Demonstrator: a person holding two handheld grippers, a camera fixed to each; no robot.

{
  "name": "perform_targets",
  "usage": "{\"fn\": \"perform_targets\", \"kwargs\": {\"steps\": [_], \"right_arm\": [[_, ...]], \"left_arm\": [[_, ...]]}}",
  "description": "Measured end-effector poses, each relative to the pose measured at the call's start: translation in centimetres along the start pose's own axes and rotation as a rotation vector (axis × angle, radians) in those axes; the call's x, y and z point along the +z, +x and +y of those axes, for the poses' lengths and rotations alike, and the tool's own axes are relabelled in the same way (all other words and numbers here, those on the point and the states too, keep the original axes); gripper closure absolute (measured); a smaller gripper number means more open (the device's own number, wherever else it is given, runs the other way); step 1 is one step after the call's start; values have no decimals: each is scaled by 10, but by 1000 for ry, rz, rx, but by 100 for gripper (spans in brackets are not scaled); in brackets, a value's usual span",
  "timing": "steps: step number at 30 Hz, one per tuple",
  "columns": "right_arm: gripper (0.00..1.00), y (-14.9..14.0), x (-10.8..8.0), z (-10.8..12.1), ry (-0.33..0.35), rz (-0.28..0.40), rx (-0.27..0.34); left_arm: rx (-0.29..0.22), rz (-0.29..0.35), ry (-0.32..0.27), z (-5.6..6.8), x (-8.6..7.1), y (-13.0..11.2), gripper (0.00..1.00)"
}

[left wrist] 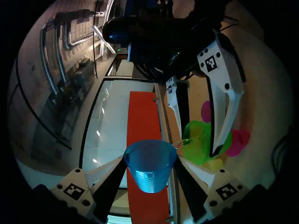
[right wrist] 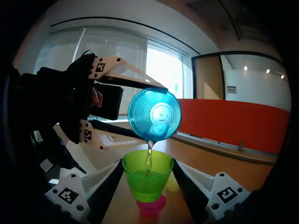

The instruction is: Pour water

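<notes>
Left gripper (left wrist: 150, 158) pinches the tilted blue cup (right wrist: 154, 114), water (right wrist: 148, 155) streaming from its rim into the green cup (right wrist: 146, 183) just below. Right gripper (right wrist: 147, 168) pinches the green cup, a pink cup (right wrist: 151, 209) beneath.

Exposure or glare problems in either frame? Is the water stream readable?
Right gripper view: window blown out, left side in deep shadow, stream into the green cup legible. Left gripper view: dim overall, fisheye bends the wall pipes, blue cup sharp.
</notes>
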State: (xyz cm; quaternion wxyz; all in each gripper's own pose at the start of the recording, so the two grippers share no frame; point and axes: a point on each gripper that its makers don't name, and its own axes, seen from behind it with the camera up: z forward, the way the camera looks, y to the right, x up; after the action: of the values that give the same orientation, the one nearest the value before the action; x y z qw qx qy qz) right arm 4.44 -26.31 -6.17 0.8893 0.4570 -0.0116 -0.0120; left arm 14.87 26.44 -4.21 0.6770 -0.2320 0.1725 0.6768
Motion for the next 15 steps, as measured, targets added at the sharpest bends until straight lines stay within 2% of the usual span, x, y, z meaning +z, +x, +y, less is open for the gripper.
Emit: {"fn": "perform_targets", "kwargs": {"steps": [6, 15], "right_arm": [[6, 2, 0, 0, 0, 2, -4], [6, 3, 1, 0, -1, 5, -5]], "left_arm": [[23, -1, 7, -3, -1, 2, 15], [59, -4, 2, 3, -2, 3, 15]]}}
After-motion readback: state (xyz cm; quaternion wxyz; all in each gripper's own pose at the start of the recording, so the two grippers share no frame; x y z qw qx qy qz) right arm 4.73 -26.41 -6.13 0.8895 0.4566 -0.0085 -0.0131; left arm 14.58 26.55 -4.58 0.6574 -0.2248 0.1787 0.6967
